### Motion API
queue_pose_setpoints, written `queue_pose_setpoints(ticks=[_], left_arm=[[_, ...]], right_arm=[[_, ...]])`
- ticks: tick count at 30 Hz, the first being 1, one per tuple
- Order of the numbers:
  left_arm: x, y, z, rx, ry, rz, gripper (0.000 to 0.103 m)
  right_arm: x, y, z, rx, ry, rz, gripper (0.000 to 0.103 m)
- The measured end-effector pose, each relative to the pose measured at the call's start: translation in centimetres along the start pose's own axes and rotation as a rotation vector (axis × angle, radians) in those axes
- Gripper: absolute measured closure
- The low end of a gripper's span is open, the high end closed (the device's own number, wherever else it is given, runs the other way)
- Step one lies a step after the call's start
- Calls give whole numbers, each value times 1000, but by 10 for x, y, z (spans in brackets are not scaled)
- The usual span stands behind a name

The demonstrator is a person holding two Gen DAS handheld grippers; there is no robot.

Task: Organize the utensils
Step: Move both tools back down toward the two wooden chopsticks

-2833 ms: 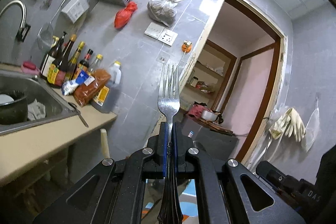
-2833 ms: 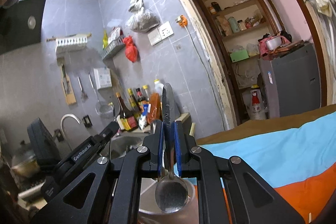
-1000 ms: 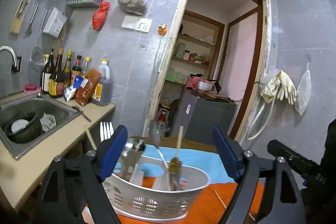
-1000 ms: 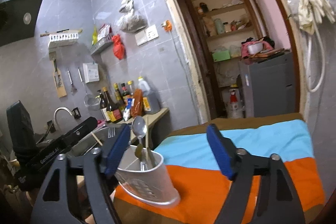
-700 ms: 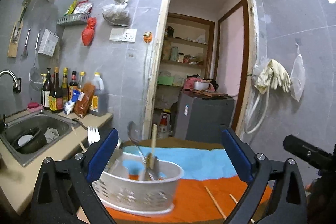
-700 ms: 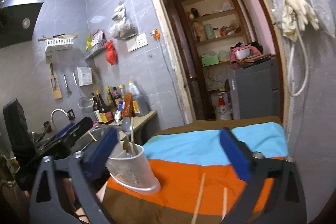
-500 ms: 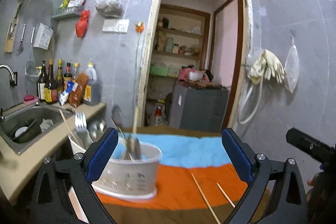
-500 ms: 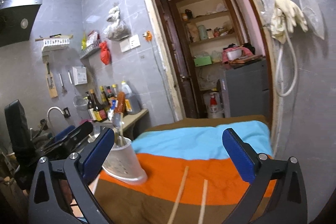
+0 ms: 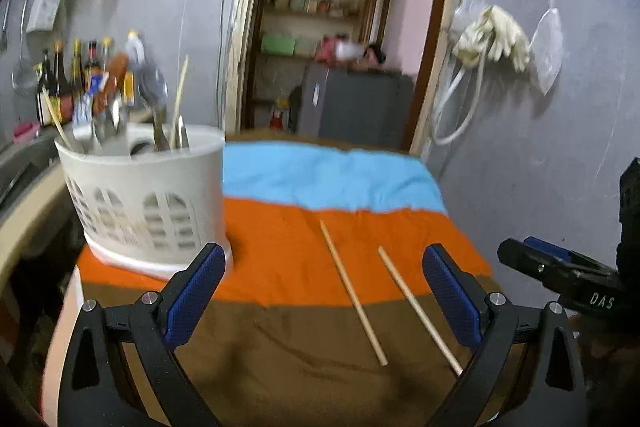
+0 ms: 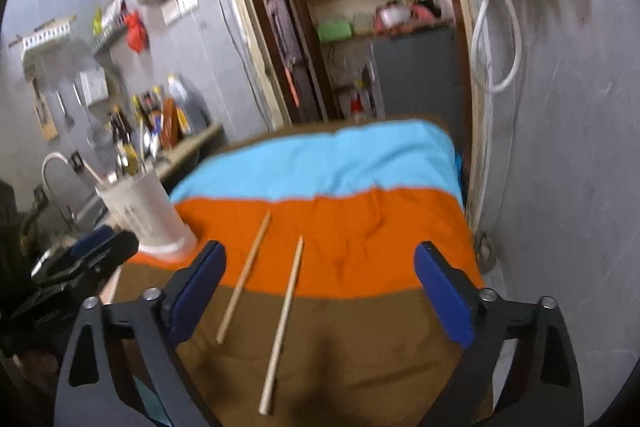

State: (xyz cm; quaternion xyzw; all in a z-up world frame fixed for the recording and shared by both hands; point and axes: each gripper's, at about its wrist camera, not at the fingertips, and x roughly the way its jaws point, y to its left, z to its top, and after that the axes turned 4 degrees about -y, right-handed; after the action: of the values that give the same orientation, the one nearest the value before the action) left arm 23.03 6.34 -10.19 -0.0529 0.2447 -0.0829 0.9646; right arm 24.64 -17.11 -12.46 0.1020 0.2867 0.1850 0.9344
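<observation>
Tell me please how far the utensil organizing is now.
Done: a fork, a spoon and a chopstick stand in the white utensil holder. In hand: nothing; the left gripper and right gripper are open. Left: two chopsticks lying on the striped cloth.

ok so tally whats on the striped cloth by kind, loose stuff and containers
Loose wooden chopsticks: 2, one nearer the caddy and one beside it, lying apart across the orange and brown stripes.
White utensil caddy: 1, upright at the cloth's left edge, with utensils standing in it, too blurred to count.
Total: 3 things on the striped cloth.
</observation>
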Motion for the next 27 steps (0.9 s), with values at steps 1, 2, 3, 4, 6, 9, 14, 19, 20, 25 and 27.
queue_pose_setpoints(ticks=[1, 2, 3, 4, 6, 9, 14, 19, 20, 25, 27], left_arm=[[5, 0, -2, -2, 22, 7, 6], [12, 1, -4, -5, 49, 14, 6], [17, 2, -7, -9, 68, 17, 6], [24, 4, -8, -18, 93, 20, 6], [35, 8, -9, -32, 136, 18, 6], [52, 14, -9, -51, 195, 3, 7], [71, 19, -11, -68, 246, -19, 16], [87, 21, -12, -77, 302, -53, 39], [89, 21, -12, -79, 310, -61, 44], [103, 17, -12, -73, 352, -113, 63], [108, 15, -12, -65, 358, -124, 72]], right_arm=[[4, -2, -3, 4, 22, 5, 22], [8, -3, -5, 7, 40, 11, 24], [13, -5, -8, 9, 64, 16, 28], [18, -7, -10, 13, 84, 24, 35], [26, -9, -12, 21, 115, 48, 44], [38, -10, -15, 18, 159, 76, 55], [52, -8, -19, 3, 210, 121, 64], [62, -3, -22, -19, 250, 161, 72], [65, -2, -23, -22, 257, 170, 72], [77, 2, -25, -46, 281, 188, 76], [82, 2, -25, -50, 289, 184, 79]])
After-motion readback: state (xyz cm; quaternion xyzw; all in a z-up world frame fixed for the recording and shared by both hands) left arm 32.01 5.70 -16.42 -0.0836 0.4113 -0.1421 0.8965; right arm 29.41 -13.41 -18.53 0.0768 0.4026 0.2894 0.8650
